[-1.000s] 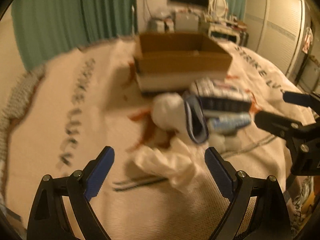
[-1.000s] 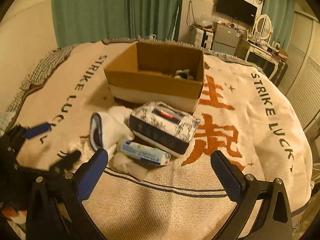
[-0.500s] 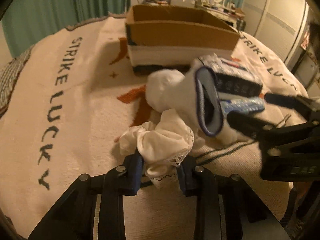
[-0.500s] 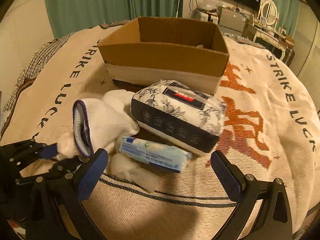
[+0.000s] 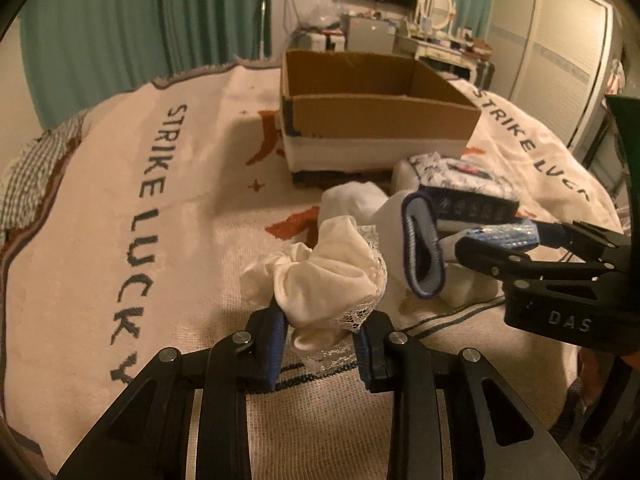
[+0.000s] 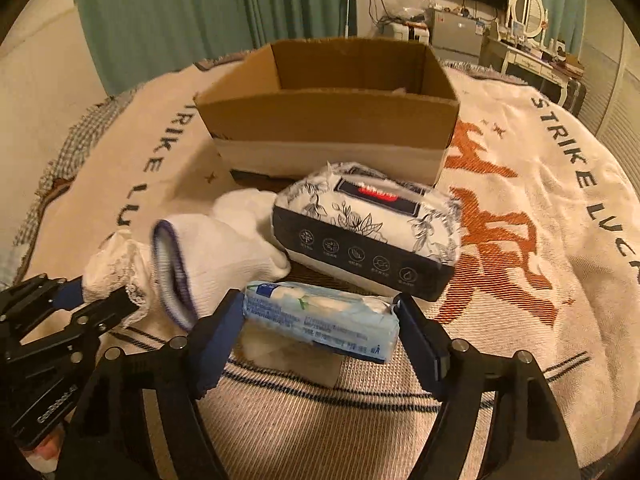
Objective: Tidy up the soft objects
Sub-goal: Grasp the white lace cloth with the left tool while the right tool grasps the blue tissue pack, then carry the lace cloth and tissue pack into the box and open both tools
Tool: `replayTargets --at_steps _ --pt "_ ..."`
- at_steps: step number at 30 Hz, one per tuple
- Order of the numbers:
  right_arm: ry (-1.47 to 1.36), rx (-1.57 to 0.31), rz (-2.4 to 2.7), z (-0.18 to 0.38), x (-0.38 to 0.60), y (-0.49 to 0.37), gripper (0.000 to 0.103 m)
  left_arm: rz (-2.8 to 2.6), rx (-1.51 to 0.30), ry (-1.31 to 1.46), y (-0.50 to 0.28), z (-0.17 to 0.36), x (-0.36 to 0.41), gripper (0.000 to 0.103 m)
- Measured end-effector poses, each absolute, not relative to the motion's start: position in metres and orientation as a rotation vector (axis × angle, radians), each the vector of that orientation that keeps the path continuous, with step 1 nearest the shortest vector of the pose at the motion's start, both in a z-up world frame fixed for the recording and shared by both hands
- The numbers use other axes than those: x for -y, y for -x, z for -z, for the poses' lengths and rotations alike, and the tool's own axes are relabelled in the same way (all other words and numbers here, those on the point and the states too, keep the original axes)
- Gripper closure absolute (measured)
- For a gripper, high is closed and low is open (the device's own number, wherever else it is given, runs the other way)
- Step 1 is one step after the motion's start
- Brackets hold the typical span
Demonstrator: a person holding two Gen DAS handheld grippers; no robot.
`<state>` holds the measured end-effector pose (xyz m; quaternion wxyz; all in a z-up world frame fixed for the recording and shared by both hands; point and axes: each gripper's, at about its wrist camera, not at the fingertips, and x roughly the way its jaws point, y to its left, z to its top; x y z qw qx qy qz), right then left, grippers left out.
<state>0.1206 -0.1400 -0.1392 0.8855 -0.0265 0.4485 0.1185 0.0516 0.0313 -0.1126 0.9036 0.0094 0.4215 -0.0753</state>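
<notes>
My left gripper (image 5: pixel 320 344) is shut on a white lace-edged cloth (image 5: pixel 324 276) and holds it just above the blanket; it also shows in the right wrist view (image 6: pixel 116 276). My right gripper (image 6: pixel 320 328) is shut on a light blue pack of cotton pads (image 6: pixel 320 316), which also shows in the left wrist view (image 5: pixel 500 234). A white glove with a purple cuff (image 6: pixel 208 256) lies between them. A floral tissue pack (image 6: pixel 368 232) lies behind the blue pack. An open cardboard box (image 6: pixel 332 120) stands further back.
A cream blanket with "STRIKE LUCKY" lettering (image 6: pixel 560 280) covers the surface. A white cotton sheet (image 6: pixel 288 354) lies under the blue pack. Green curtains (image 5: pixel 140 32), a dresser and a TV are at the back of the room.
My left gripper closed on the white cloth and lifted it slightly. My right gripper moved in and closed around the blue pack.
</notes>
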Motion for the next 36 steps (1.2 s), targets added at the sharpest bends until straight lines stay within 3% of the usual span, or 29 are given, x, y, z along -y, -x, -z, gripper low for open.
replayTargets --at_steps 20,27,36 --pt "0.132 -0.581 -0.332 0.001 0.149 -0.073 0.028 0.159 -0.593 -0.096 -0.043 0.003 -0.006 0.075" --pt "0.137 -0.483 -0.34 -0.038 0.152 -0.116 0.028 0.231 -0.563 -0.088 -0.093 -0.011 0.004 0.075" --pt "0.128 -0.516 -0.342 -0.025 0.155 -0.225 0.028 0.22 -0.601 -0.099 -0.197 0.009 0.013 0.075"
